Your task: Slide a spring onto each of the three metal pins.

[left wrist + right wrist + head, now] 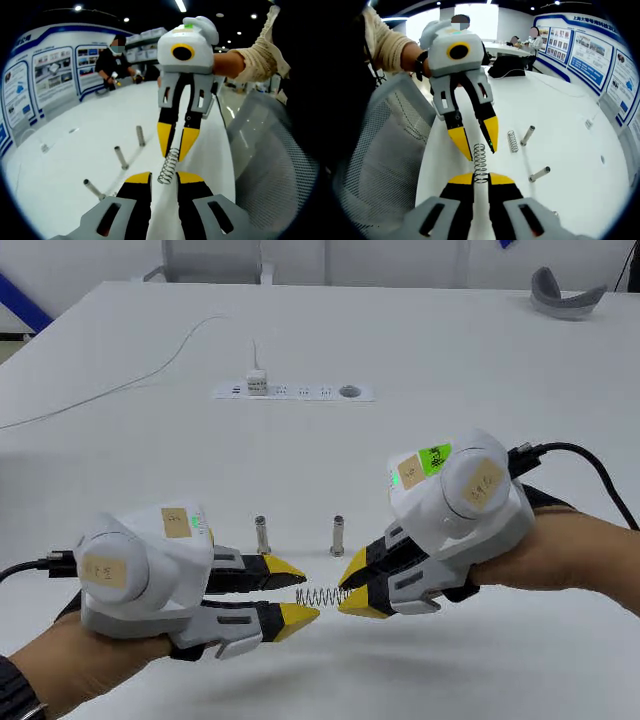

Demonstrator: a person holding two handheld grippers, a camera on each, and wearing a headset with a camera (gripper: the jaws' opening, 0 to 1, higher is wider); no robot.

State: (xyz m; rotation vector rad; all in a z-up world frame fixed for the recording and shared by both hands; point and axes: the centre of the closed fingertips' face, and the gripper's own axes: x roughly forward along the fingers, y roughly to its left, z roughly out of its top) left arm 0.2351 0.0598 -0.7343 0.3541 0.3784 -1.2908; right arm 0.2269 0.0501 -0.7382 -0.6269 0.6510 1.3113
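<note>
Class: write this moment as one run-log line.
right tongs: shut on spring | left tongs: open around spring's other end | pins: three, all bare | spare spring: on table

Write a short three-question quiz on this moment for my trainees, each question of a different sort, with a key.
1. True or false: the spring between the two grippers already sits on one of the metal pins.
2. Which gripper's jaws are clamped on that spring? A) left gripper B) right gripper C) neither
3. Fill in: the left gripper view shows ___ metal pins standing upright.
Key: 1 false; 2 B; 3 three.
</note>
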